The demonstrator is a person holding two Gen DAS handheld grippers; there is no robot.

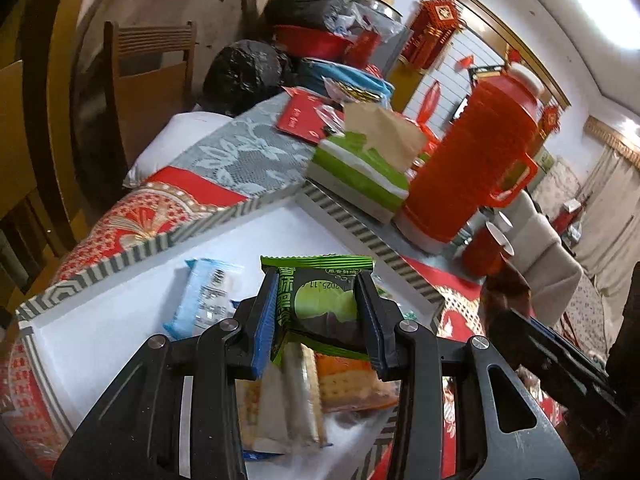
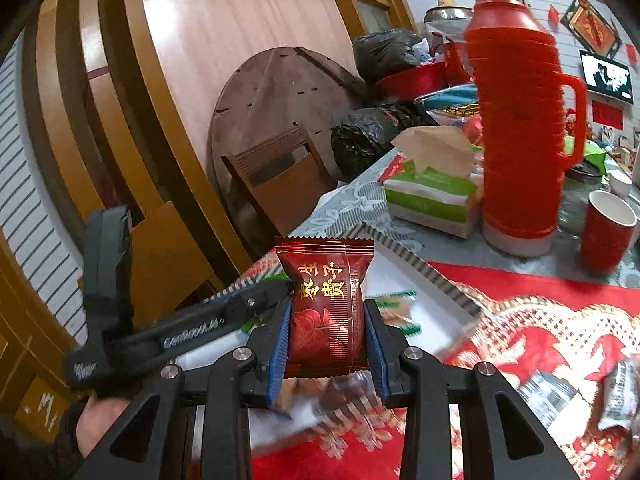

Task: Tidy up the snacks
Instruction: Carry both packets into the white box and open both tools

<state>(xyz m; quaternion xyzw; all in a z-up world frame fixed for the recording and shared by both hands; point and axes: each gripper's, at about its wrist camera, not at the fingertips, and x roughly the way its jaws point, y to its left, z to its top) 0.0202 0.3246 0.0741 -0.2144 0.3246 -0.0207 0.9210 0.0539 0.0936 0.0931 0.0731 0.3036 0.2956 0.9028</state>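
1. Two snacks are in hand at this moment. The green snack packet (image 1: 320,300) sits between the blue pads of the left gripper (image 1: 318,320), which is closed on it at a narrow opening. The dark red snack packet (image 2: 328,312) is pinched in the same way by the right gripper (image 2: 326,336).

2. Each packet stands up from its gripper, with its long axis along the fingers and its crimped top edge away from the camera. Both are lifted clear of the surface.

3. The white tray (image 1: 120,320) with the striped rim lies directly under and in front of the left gripper, so the green packet seems the nearer one to be put down. Below it lie a pale blue packet (image 1: 204,300) and an orange cracker packet (image 1: 352,380).

4. In the right view the tray is ahead and a little to the right of the red packet – this gripper is over the tray's near edge, and I judge it has more way to go.

5. Only the right view shows loose silver-grey packets (image 2: 616,396) on the red tablecloth (image 2: 540,300), outside the tray, and the person's hand (image 2: 100,416) on the left tool's handle. Only the left view shows clearly what is already inside the tray.

6. Behind the tray stand a green tissue box (image 1: 356,172) and a red thermos (image 1: 472,164).
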